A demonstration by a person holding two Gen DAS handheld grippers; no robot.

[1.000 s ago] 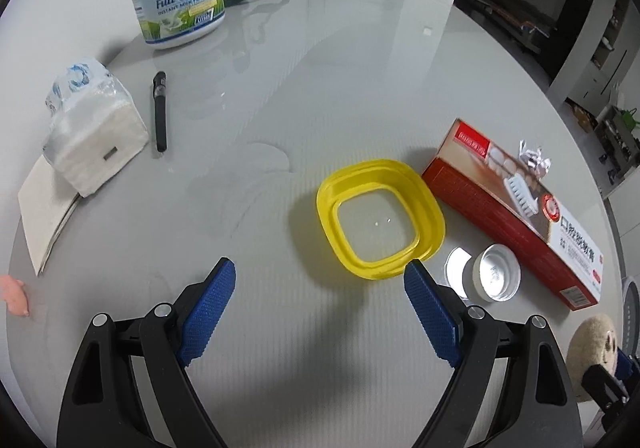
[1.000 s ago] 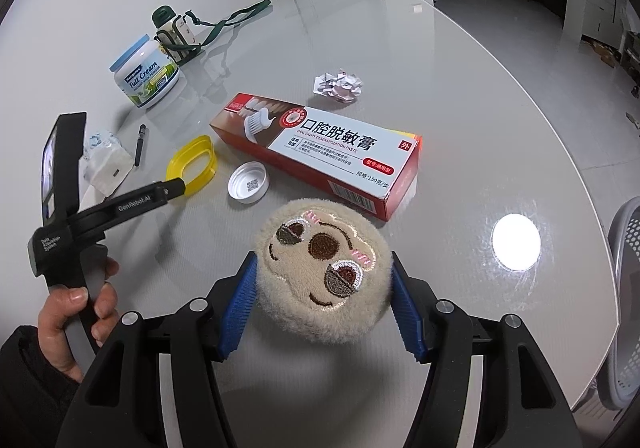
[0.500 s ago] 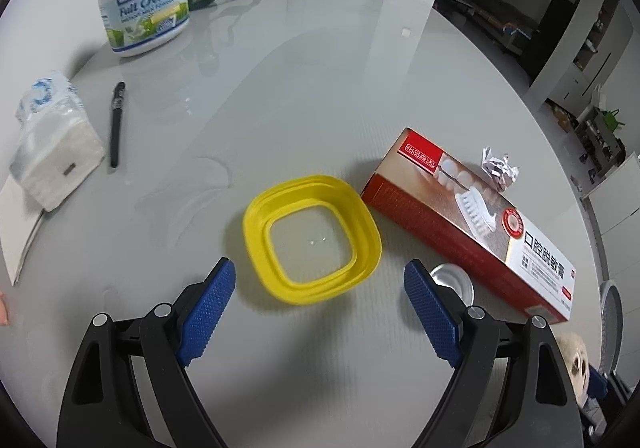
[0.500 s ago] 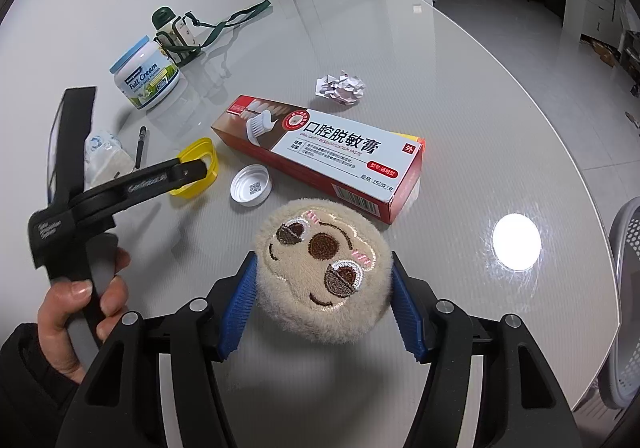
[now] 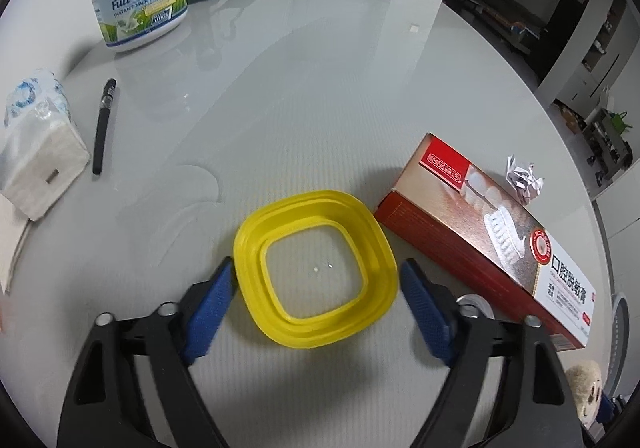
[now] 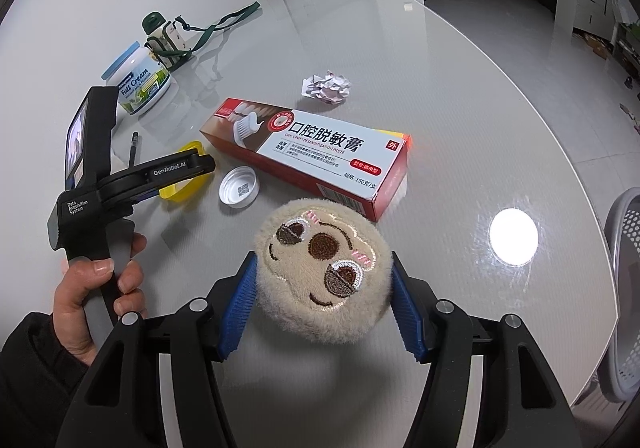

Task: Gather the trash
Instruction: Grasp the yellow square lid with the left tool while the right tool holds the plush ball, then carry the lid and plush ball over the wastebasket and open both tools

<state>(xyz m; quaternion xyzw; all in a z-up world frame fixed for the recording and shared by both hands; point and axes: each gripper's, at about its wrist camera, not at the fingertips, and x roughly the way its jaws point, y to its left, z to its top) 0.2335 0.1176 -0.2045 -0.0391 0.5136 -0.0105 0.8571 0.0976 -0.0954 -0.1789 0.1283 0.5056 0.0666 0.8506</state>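
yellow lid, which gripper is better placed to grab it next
Left. The left gripper already straddles the yellow lid, its jaws just closing in. The right gripper is occupied, clamped on the plush toy.

Yellow square lid (image 5: pixel 316 272) with clear centre on the pale grey glossy bench (image 5: pixel 320 88); at its 3 o'clock, a red-and-white toothpaste box (image 5: pixel 492 236) printed with teeth and a brush; at 11 o'clock, a black pen (image 5: pixel 103 124); beige plush face (image 6: pixel 322 268), brown embroidered eyes and nose, pink cheek marks; blue-padded black tools.
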